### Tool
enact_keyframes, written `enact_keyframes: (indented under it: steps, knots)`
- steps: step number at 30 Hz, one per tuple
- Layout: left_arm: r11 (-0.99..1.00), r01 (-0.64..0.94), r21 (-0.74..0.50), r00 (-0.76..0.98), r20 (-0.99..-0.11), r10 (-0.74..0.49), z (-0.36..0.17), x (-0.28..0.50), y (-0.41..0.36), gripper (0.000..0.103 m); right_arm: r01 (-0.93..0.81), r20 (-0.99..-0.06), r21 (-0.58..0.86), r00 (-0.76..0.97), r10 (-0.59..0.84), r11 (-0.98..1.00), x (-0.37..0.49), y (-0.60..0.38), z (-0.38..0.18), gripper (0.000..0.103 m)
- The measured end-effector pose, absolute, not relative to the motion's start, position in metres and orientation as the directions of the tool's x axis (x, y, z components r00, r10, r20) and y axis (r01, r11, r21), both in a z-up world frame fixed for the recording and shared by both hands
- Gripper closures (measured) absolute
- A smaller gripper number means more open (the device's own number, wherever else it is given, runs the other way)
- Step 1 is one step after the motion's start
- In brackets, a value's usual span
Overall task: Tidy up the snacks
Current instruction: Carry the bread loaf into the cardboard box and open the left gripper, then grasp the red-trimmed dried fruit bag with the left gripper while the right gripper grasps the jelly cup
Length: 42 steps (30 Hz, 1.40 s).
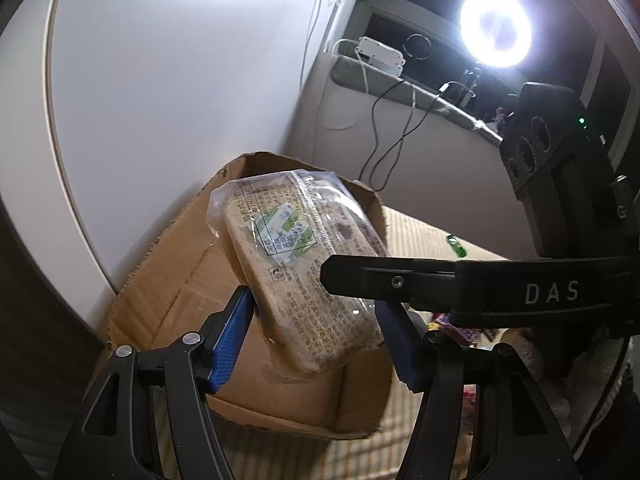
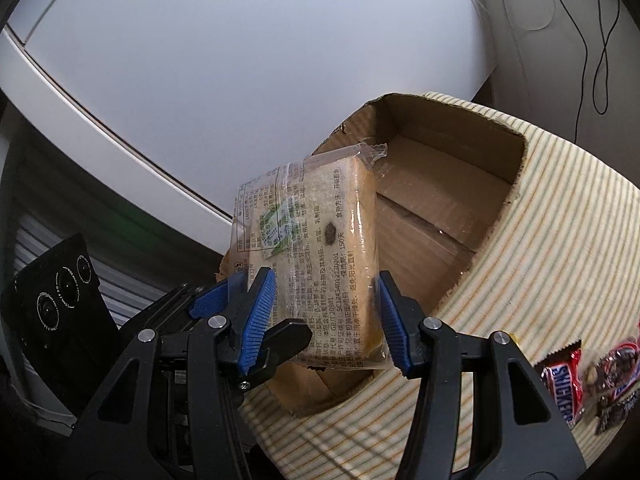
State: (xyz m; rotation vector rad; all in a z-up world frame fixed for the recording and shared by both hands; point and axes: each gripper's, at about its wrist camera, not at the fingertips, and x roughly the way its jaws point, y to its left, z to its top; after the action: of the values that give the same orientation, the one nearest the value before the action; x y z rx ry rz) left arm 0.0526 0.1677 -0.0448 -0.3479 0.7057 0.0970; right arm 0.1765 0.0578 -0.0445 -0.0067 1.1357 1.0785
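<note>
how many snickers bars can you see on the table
1 clearly: a red Snickers bar on the striped tablecloth, low right in the right wrist view. Blurry wrappers beside it may hide more.

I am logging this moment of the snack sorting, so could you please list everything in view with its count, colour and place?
bread pack: one, tan in clear wrap, held over the box by both grippers
box: one, brown cardboard, open, on the cloth
cloth: one, cream with thin stripes, under the box
Snickers bar: one, red and brown, on the cloth right of the box
other sweets: a few, red and dark, beside the bar; blurred
green wrapper: one, on the cloth behind the box
ring light: one, white, lit, on the far ledge
left gripper: black, blue pads, shut on the pack
right gripper: black, blue pads, shut on the pack
</note>
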Motion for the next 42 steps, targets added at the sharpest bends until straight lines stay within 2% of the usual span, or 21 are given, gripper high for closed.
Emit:
enact_keyframes:
  steps: [5,9,13,23,27,39,41,42]
  knots:
    - [0.942,-0.233,-0.242,0.752,-0.659,0.016,-0.05,0.05,0.171,0.042,-0.692,-0.732,0.464,0.051,0.679,0.552,0.177,0.051,-0.042,0.048]
    - [0.946,-0.232,-0.226,0.758,-0.652,0.031,-0.049,0.045,0.171,0.042,-0.692,-0.733,0.435,0.099,0.673,0.576,0.177,0.036,-0.035,0.037]
    - [0.948,-0.223,-0.226,0.772,-0.635,0.03,-0.047,0.037,0.169,0.042,-0.696,-0.736,0.395,0.15,0.66,0.599,0.176,0.02,-0.026,0.036]
    - [0.954,-0.134,-0.267,0.793,-0.607,-0.059,-0.043,0.025,0.146,0.041,-0.677,-0.723,0.278,0.32,0.612,0.682,0.171,-0.052,-0.008,0.036]
    - [0.955,-0.093,-0.282,0.78,-0.617,-0.107,-0.044,0.021,0.129,0.041,-0.661,-0.728,0.237,0.365,0.581,0.712,0.17,-0.089,-0.009,0.028]
    - [0.949,0.027,-0.315,0.701,-0.67,-0.243,-0.059,0.013,0.067,0.039,-0.671,-0.802,0.064,0.406,0.439,0.739,0.125,-0.154,-0.049,0.028]
    - [0.947,0.053,-0.316,0.683,-0.68,-0.265,-0.064,0.014,0.057,0.039,-0.681,-0.812,0.072,0.385,0.439,0.729,0.118,-0.158,-0.059,0.034]
    - [0.946,0.061,-0.318,0.675,-0.685,-0.274,-0.066,0.015,0.052,0.039,-0.683,-0.816,0.08,0.374,0.441,0.726,0.116,-0.159,-0.062,0.041]
